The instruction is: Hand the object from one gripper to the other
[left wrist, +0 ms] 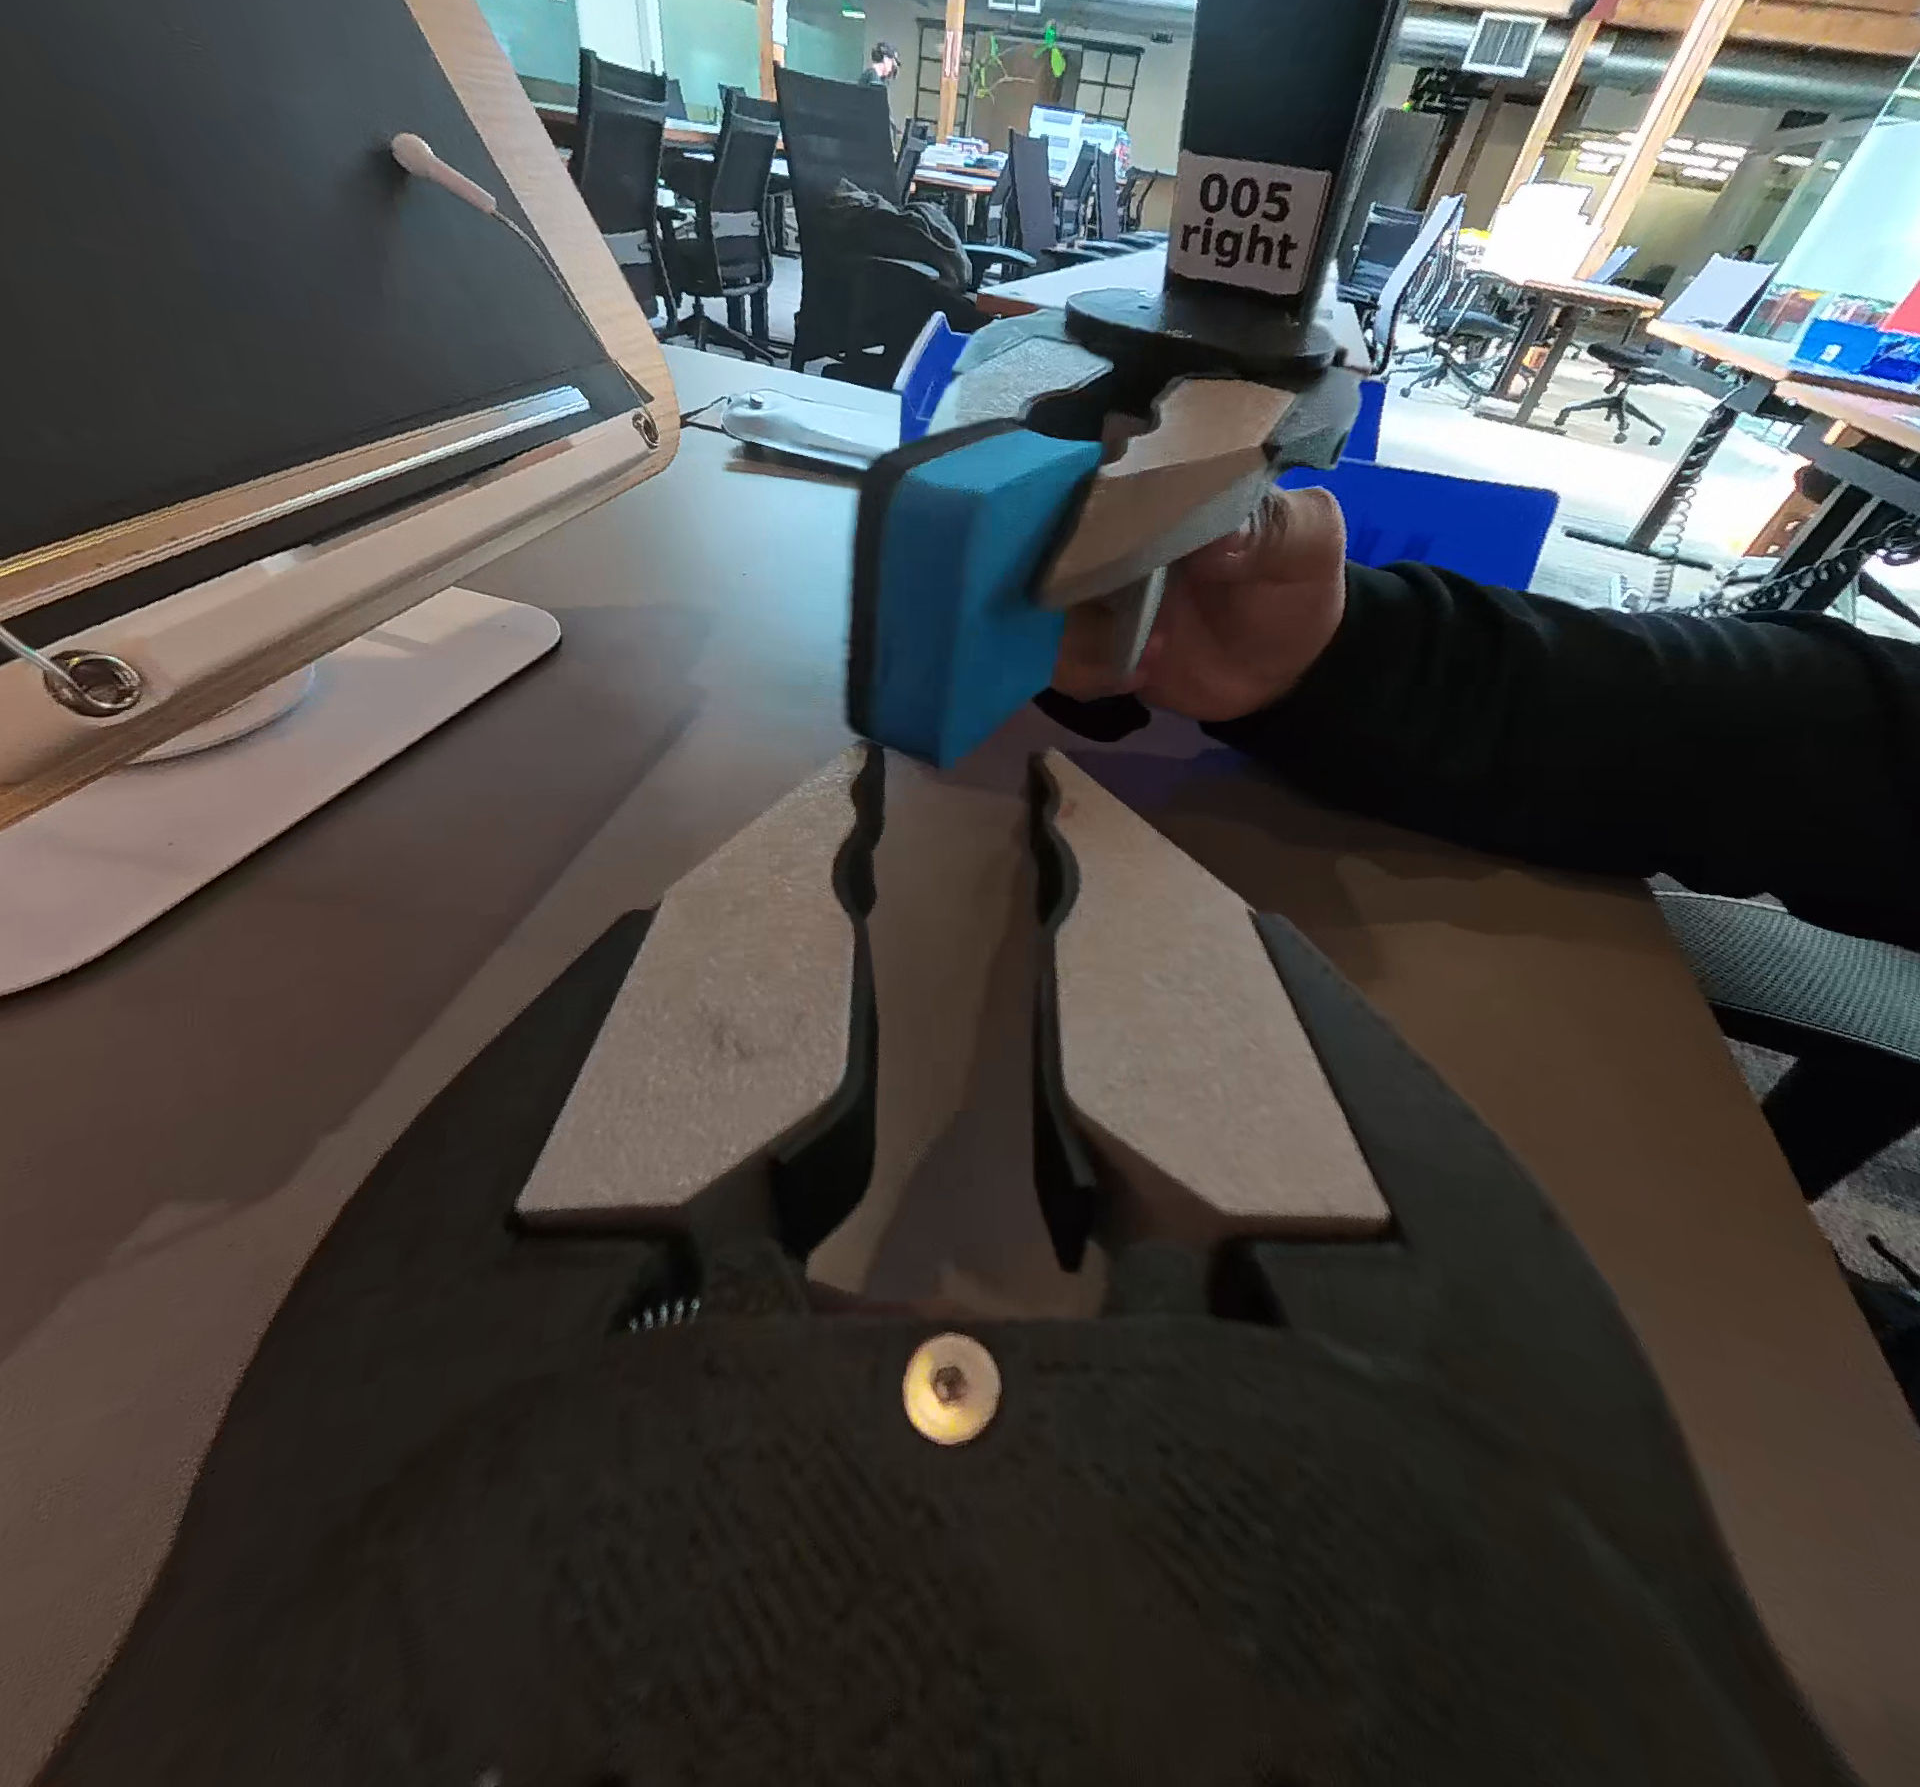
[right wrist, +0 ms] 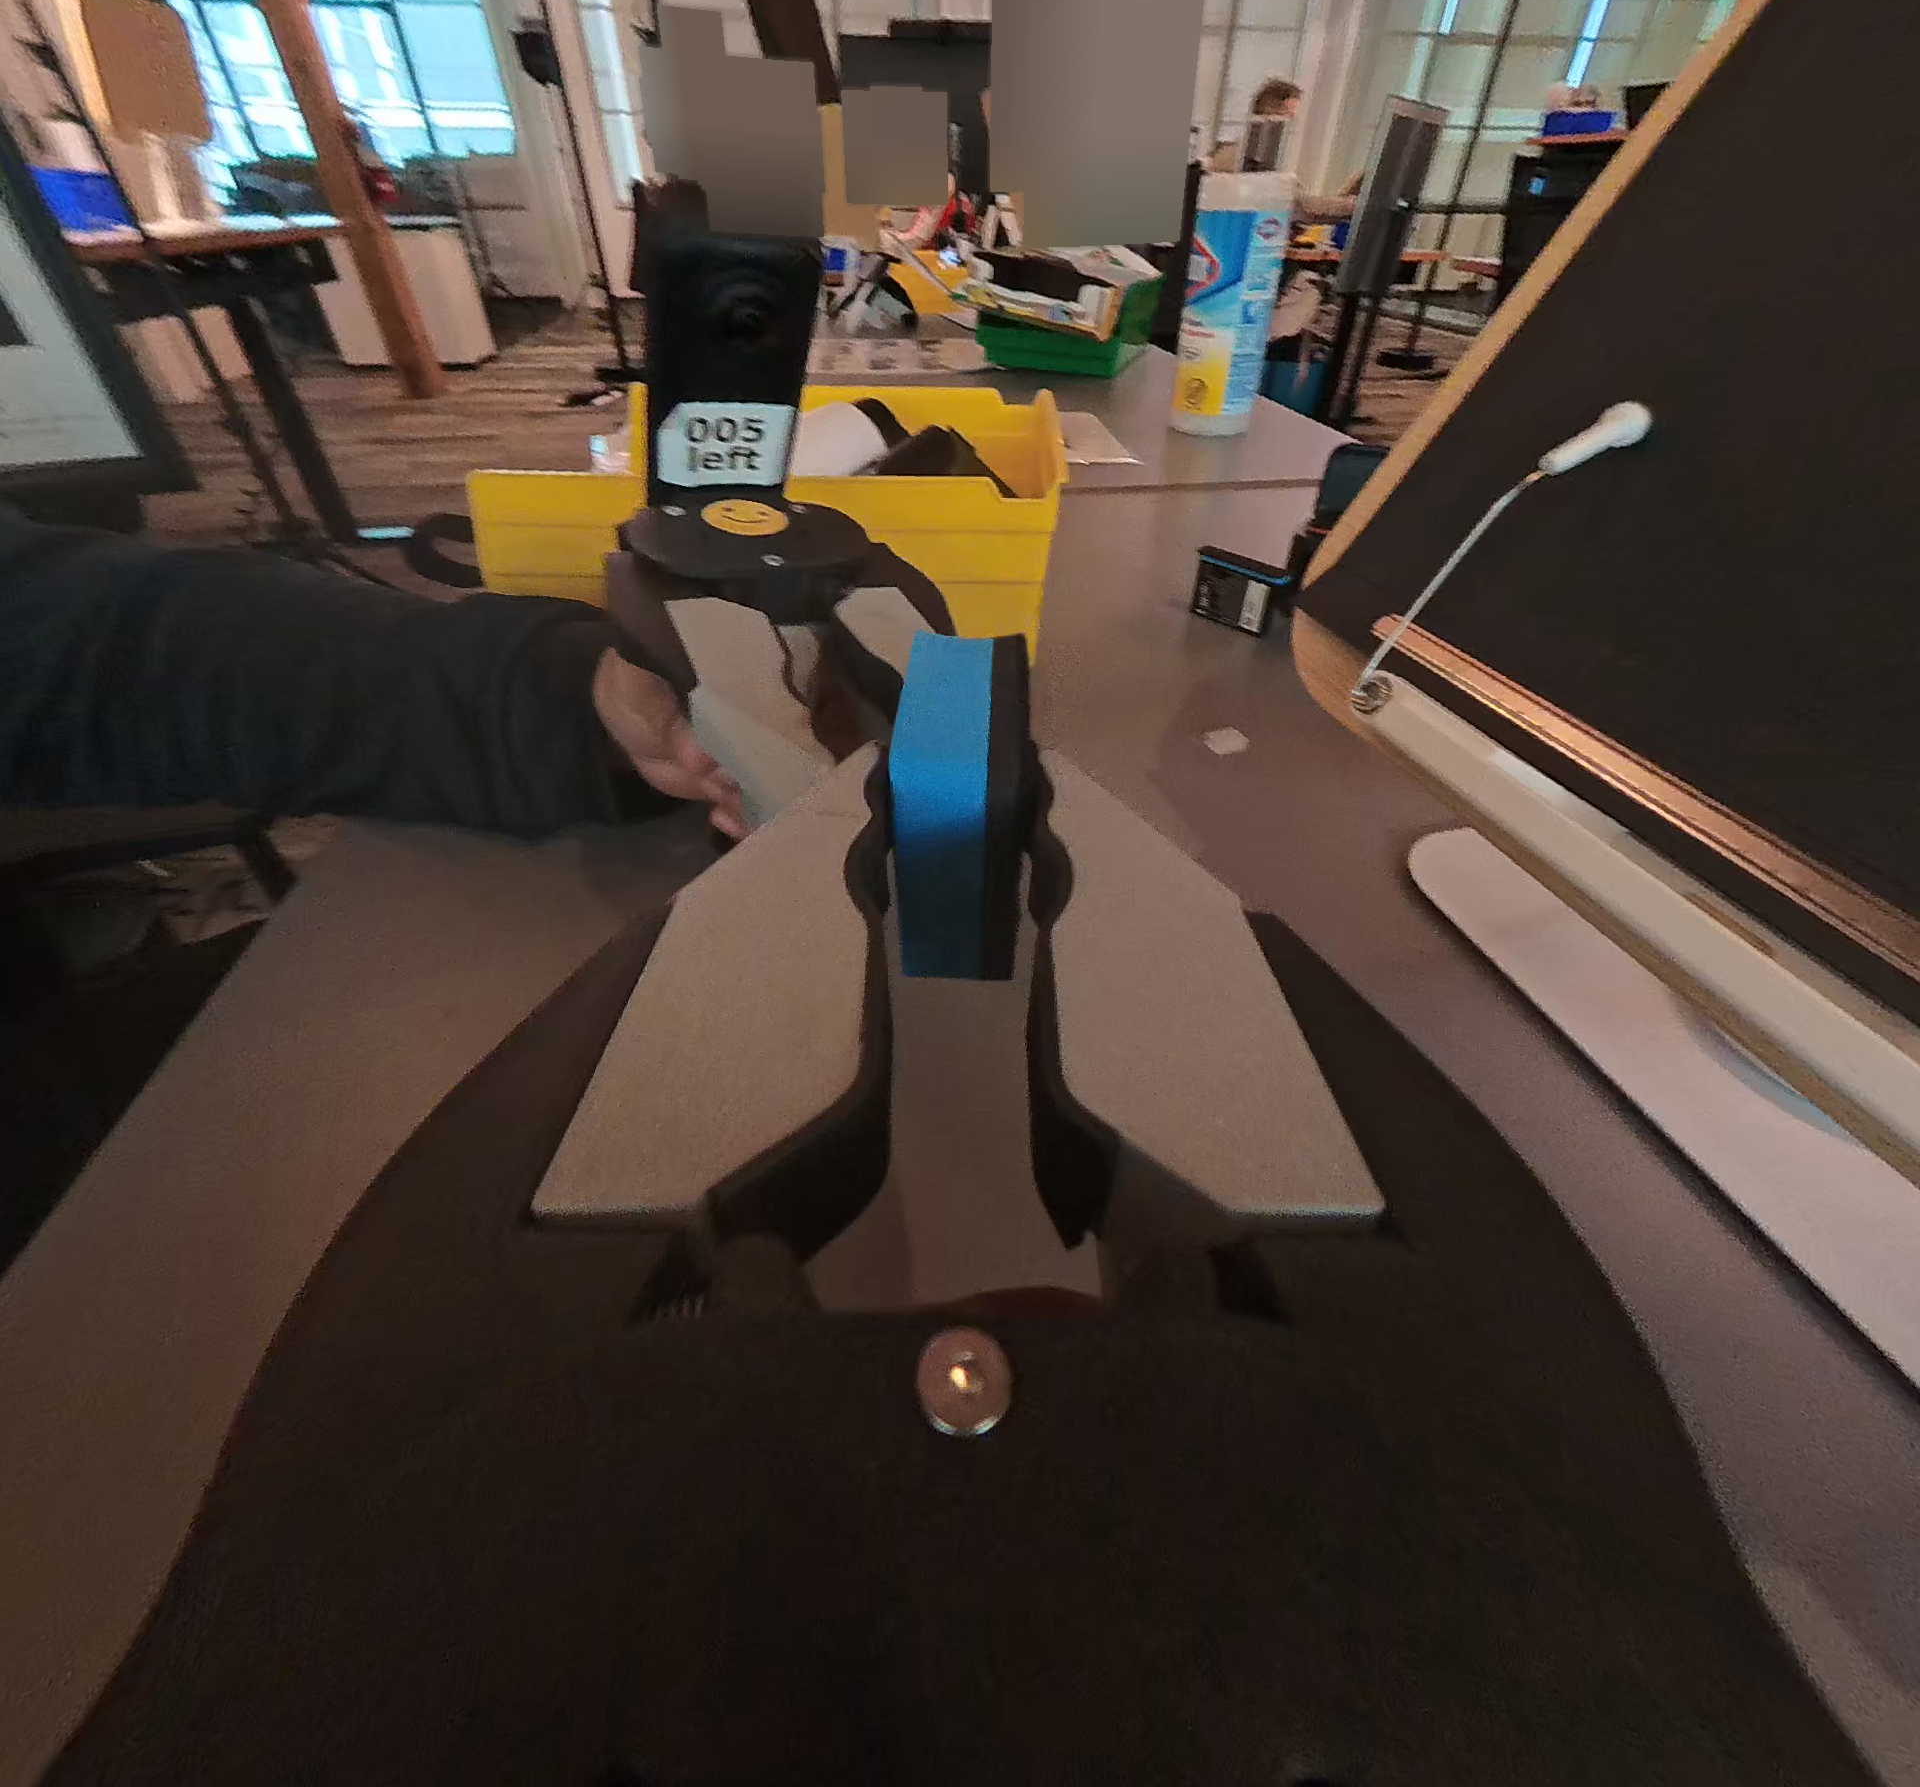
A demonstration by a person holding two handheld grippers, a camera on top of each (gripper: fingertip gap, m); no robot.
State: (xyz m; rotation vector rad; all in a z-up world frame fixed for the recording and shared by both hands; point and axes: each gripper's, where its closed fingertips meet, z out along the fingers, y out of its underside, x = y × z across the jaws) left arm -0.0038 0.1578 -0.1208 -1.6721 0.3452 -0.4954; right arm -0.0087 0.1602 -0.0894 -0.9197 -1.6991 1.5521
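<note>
Right gripper (right wrist: 956,802) closed on blue foam block (right wrist: 940,812), which has a black backing layer and stands upright between the fingertips, above the grey table (right wrist: 1195,698). Left gripper (left wrist: 956,781) held with fingers parted and nothing between them, its tips just below the block without touching it. A hand (left wrist: 1236,615) in a black sleeve grips the right gripper's handle. Yellow bin (right wrist: 966,522) behind the left gripper; tilted dark board (right wrist: 1662,387) on a white stand toward the table's right edge; white wipes canister (right wrist: 1231,303) near the far edge.
</note>
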